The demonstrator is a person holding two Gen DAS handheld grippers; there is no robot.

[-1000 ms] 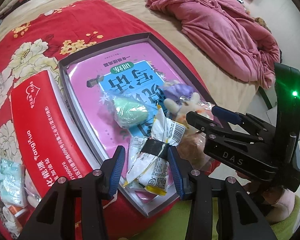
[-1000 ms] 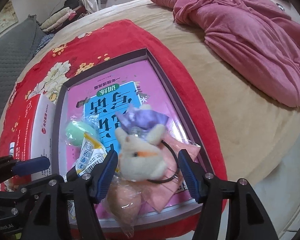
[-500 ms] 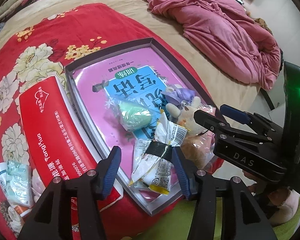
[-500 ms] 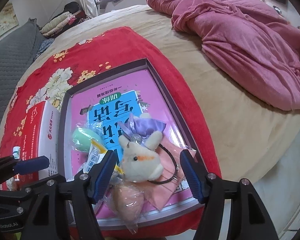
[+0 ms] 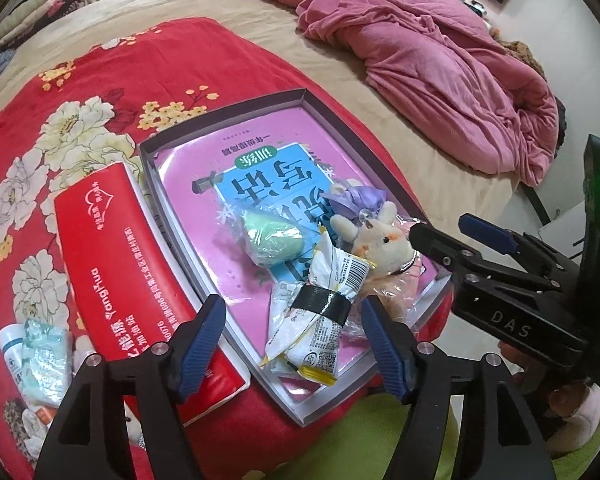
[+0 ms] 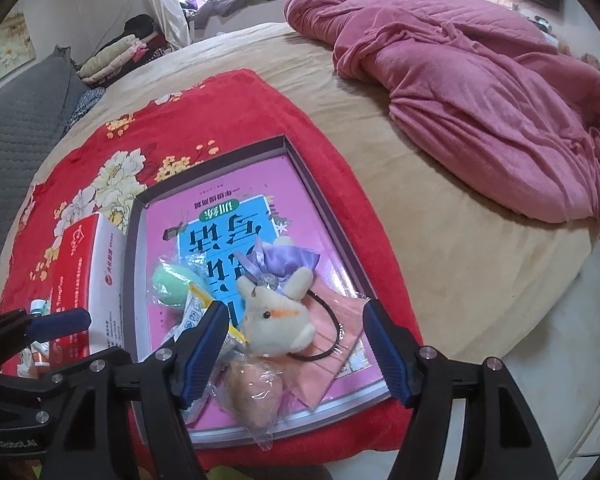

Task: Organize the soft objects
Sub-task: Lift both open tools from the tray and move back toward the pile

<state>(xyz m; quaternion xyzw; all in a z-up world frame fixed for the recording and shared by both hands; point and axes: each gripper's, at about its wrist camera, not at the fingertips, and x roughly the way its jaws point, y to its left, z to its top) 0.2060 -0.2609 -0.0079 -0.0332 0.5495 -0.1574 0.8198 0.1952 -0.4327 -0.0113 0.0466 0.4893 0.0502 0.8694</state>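
A shallow grey box with a pink book inside lies on a red floral blanket. In it are a green sponge in plastic, a taped bundle of snack packets, a cream plush rabbit with a purple bow, a peach sponge in plastic and a pink mask. My left gripper is open and empty above the snack bundle. My right gripper is open and empty above the rabbit; it also shows in the left wrist view.
A red tissue pack lies left of the box, with small tubes and packets beyond it. A crumpled pink quilt lies on the beige bed to the right. The bed edge is near the box.
Both grippers have pulled back and up from the box, so the objects look smaller and farther. Both stay open. The objects in the box have not moved.
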